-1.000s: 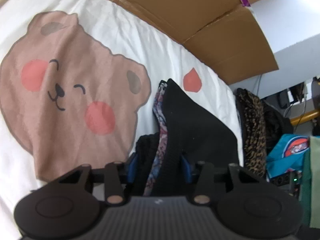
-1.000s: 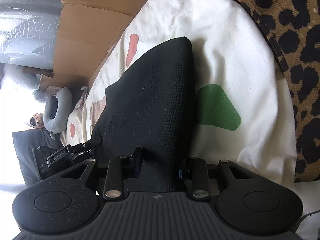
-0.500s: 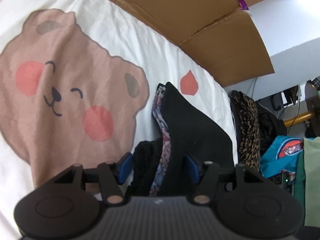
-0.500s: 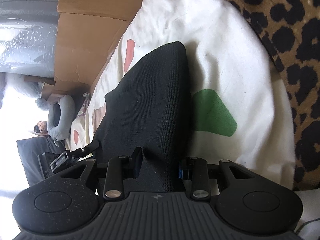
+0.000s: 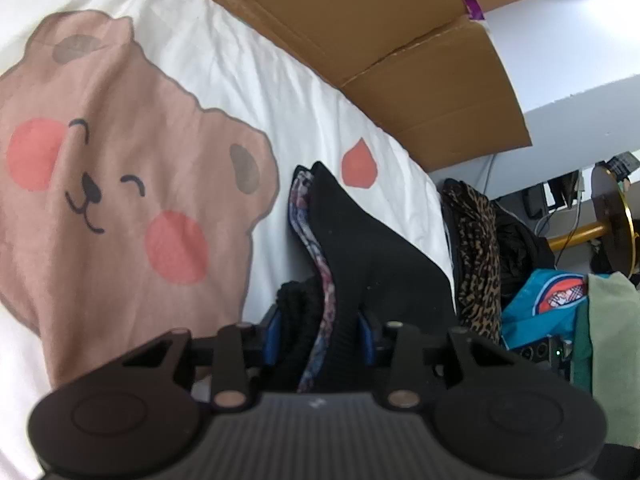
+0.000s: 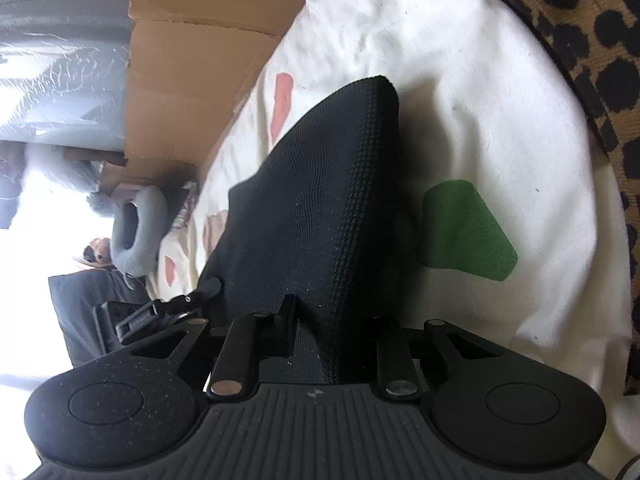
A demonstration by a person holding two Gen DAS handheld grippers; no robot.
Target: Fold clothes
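While both grippers' jaws are closing on the black garment point(image 6: 320, 208) lifted off the sheet point(image 5: 248, 72), the left gripper point(image 5: 320, 336) bites several layers (patterned lining point(image 5: 320, 264) too); one could slip. The right gripper point(image 6: 332, 344) pinches a thin edge.

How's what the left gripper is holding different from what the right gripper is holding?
The left gripper, its jaws closing, has several layers bunched between them: black knit garment plus a patterned fabric. The right gripper, also closing, has only the black knit between its jaws. Both pinch an edge of the same garment, over the white printed bedsheet.
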